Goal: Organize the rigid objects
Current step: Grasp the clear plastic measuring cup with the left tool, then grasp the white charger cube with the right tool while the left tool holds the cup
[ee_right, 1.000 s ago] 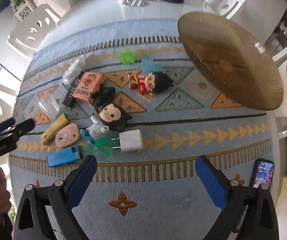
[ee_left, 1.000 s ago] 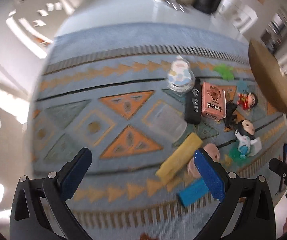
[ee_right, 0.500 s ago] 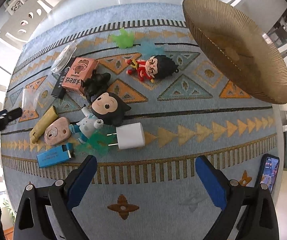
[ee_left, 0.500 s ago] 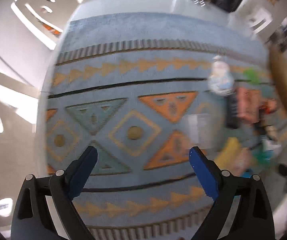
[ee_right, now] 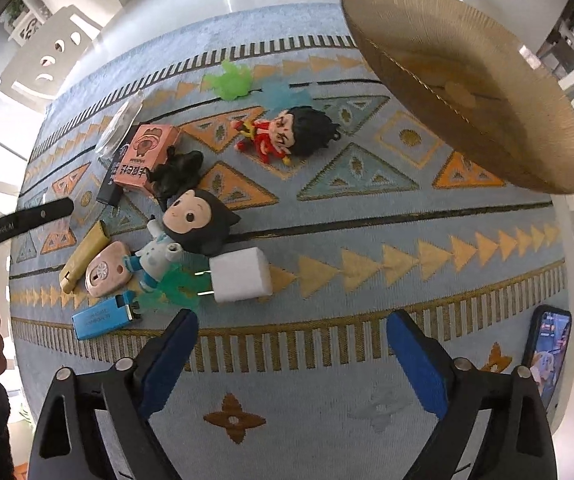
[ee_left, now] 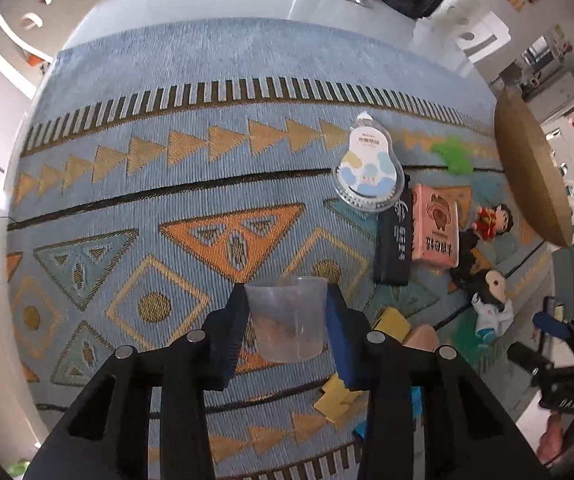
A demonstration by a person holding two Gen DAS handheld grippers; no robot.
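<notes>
On a woven blue tablecloth [ee_left: 215,64] patterned with orange triangles and diamonds, the left gripper [ee_left: 287,328] is clamping a clear, tapered plastic cup [ee_left: 286,318], its blue ribbed pads pressing both walls as the cup is sitting upright above the weave. To its right in the left wrist view, a pear-shaped clear blister pack [ee_left: 369,172] with a blue-and-white card is lying flat, its lower edge overlapping a slim black box [ee_left: 393,240] that is touching a pink carton [ee_left: 435,226] printed with a bear face.

Across the right wrist view, left to right, a blue lighter [ee_right: 101,318] with a metal cap is lying nearest the cloth's fringe-patterned border, a yellow rectangular bar [ee_right: 83,256] and a rounded pink case [ee_right: 107,272] are resting side by side, and a glossy big-headed figurine [ee_right: 191,228] with black hair is lying on its back against a white cube-shaped charger [ee_right: 241,274] with two metal prongs. A translucent green star shape [ee_right: 179,286] is sitting under those prongs. Farther back, a red-suited doll [ee_right: 287,134] is lying face up, near another green star [ee_right: 229,80]. A wide, finely ribbed golden woven tray [ee_right: 467,80] is filling the upper right. The right gripper [ee_right: 291,354] is hovering with its blue-padded fingers spread wide, holding nothing, just short of the charger.
</notes>
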